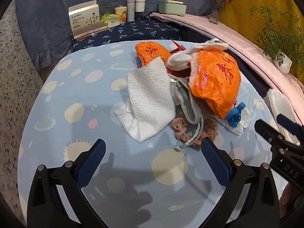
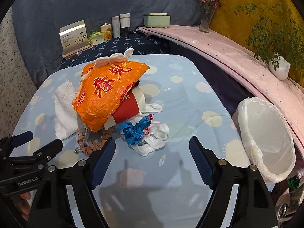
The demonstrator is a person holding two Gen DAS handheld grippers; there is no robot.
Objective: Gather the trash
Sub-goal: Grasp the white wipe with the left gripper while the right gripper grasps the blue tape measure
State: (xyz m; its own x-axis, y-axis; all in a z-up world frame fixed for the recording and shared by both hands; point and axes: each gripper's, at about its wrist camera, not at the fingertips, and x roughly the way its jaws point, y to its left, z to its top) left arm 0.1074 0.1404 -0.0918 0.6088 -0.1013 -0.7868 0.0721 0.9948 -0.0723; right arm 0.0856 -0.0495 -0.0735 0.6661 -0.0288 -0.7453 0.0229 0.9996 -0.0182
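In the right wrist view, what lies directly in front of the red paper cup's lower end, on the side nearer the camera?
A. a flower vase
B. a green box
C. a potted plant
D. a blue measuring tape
D. The blue measuring tape lies bunched on the tablecloth just in front of the tipped red paper cup, beside white tissues; the other three stand far back by the wall.
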